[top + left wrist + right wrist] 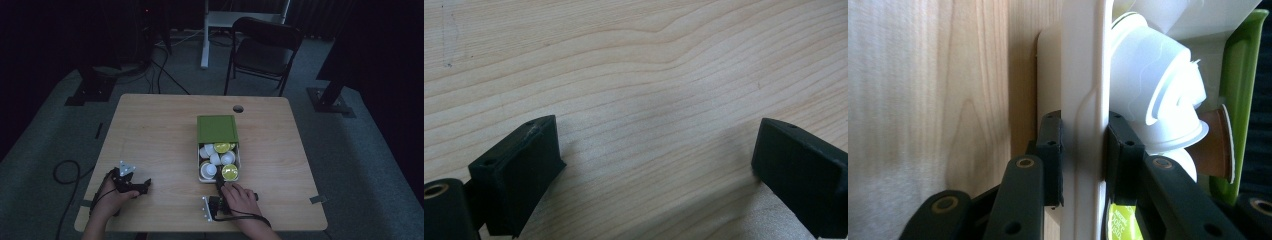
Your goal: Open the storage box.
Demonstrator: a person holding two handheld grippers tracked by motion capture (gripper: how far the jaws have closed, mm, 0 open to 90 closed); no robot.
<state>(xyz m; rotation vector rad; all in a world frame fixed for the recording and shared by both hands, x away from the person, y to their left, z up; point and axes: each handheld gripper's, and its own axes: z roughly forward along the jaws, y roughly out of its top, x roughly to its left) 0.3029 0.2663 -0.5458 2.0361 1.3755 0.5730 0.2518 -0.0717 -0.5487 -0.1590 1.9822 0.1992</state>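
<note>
A white tray (199, 165) full of white and yellow coffee capsules (220, 161) sits mid-table, half slid out of its green sleeve (216, 129). My right gripper (219, 184) is shut on the tray's near wall; in the right gripper view the two black pads clamp the white wall (1083, 100), one outside, one inside among the white capsules (1158, 95). The gripper (1083, 160) lies on its side. My left gripper (142, 187) rests near the table's front left, open, with bare wood between its jaws (656, 150).
The wooden table (150, 130) has a cable hole (238, 108) at the back. A black folding chair (262, 50) stands beyond the far edge, with stands and cables on the floor around it.
</note>
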